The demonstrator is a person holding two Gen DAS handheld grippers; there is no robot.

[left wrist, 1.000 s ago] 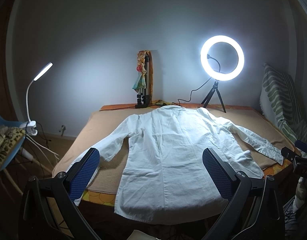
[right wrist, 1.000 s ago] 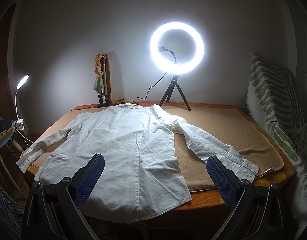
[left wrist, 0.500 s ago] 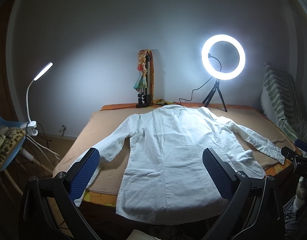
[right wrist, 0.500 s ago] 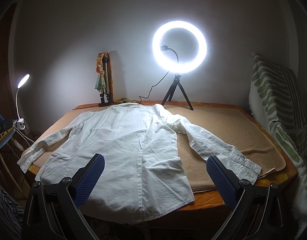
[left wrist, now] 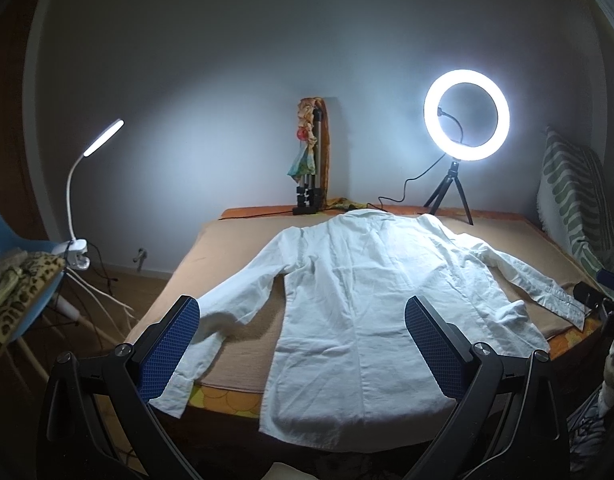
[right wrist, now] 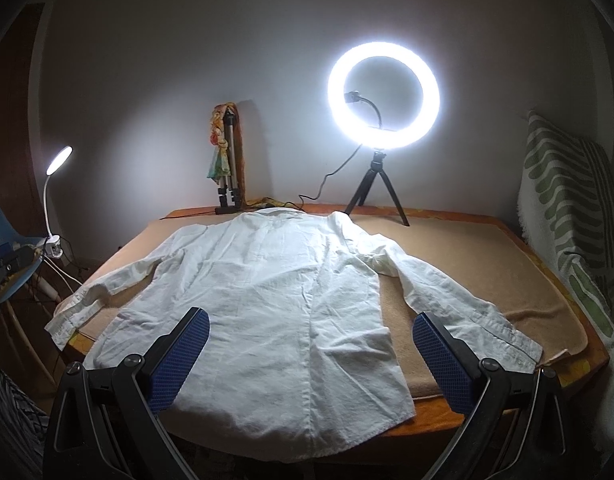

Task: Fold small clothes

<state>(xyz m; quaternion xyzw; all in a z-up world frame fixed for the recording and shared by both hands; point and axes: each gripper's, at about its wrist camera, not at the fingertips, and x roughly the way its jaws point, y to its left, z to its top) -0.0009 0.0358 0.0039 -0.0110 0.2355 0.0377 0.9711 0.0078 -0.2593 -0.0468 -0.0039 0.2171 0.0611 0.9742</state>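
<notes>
- White shirt [left wrist: 359, 300] spread flat, back up, on the tan blanket [right wrist: 487, 264] over the bench [right wrist: 587, 360]; collar toward the ring light [right wrist: 383, 92], hem draping off the near edge.
- Both sleeves [right wrist: 447, 300] splayed outward, none folded in: no fold made yet, whole task left.
- Left gripper [left wrist: 303, 356] spread wide, empty, hovering short of the hem.
- Right gripper [right wrist: 311, 360] likewise released, grasping nothing.
- Likely first move: a sleeve or side edge.
</notes>
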